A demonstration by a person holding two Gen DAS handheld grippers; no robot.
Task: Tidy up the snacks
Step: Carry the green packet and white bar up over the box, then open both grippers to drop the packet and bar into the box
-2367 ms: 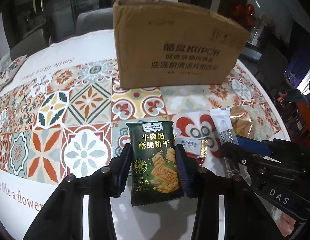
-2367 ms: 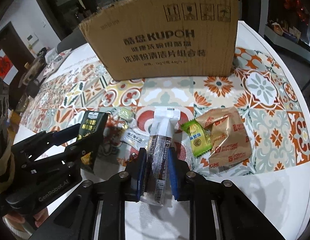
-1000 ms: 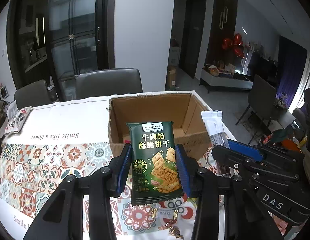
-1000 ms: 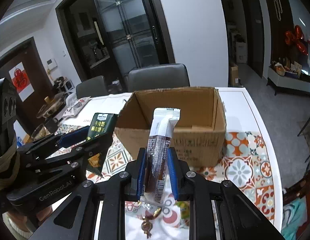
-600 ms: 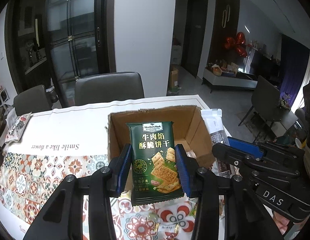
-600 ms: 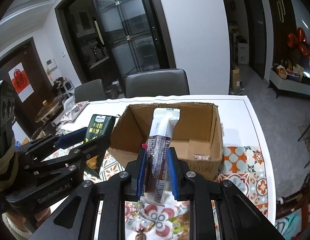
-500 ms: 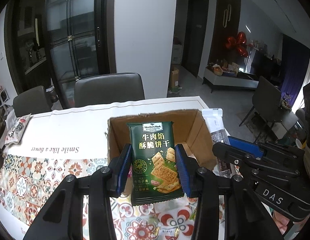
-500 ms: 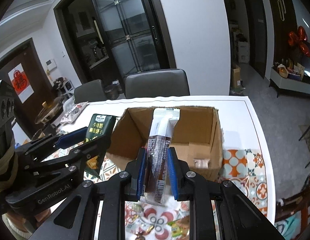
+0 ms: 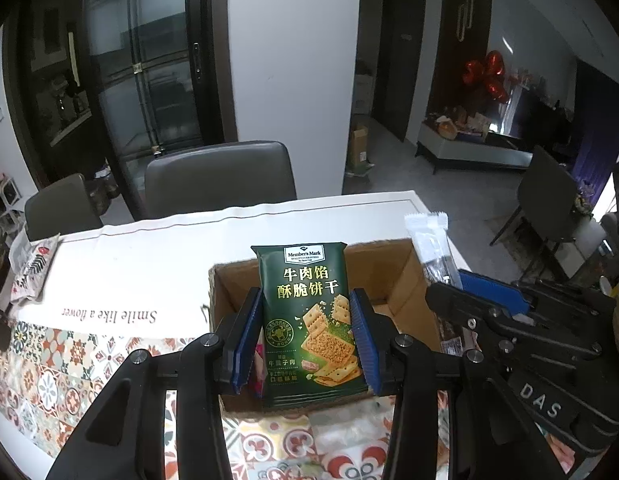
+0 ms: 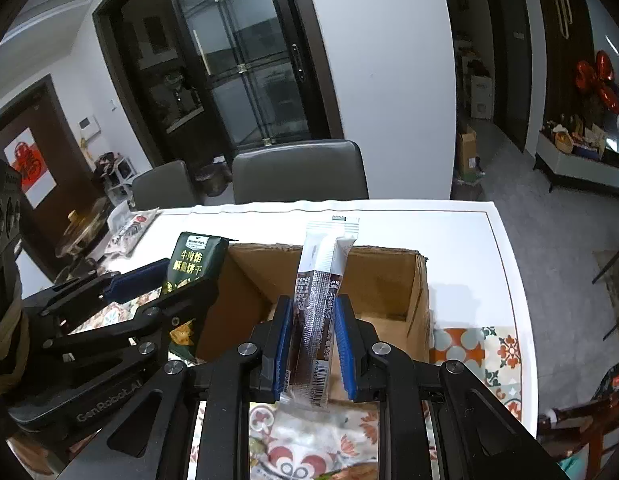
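My left gripper (image 9: 305, 340) is shut on a dark green cracker packet (image 9: 309, 320) and holds it upright over the near-left part of the open cardboard box (image 9: 405, 284). My right gripper (image 10: 312, 344) is shut on a long white-and-brown snack stick (image 10: 319, 300), upright over the box (image 10: 389, 280). The stick (image 9: 433, 256) and right gripper (image 9: 489, 304) show at the right of the left wrist view. The green packet (image 10: 191, 260) and left gripper (image 10: 149, 292) show at the left of the right wrist view.
The box stands on a table with a patterned tile cloth (image 9: 49, 364) and a white cloth (image 9: 149, 256). Loose snacks (image 10: 309, 456) lie on the table below my grippers. A packet (image 9: 29, 272) lies at the far left. Grey chairs (image 9: 217, 180) stand behind the table.
Both grippers have moved forward and lowered a little toward the box with their snacks. The box opening now sits right behind and below both packets. Grips are unchanged.
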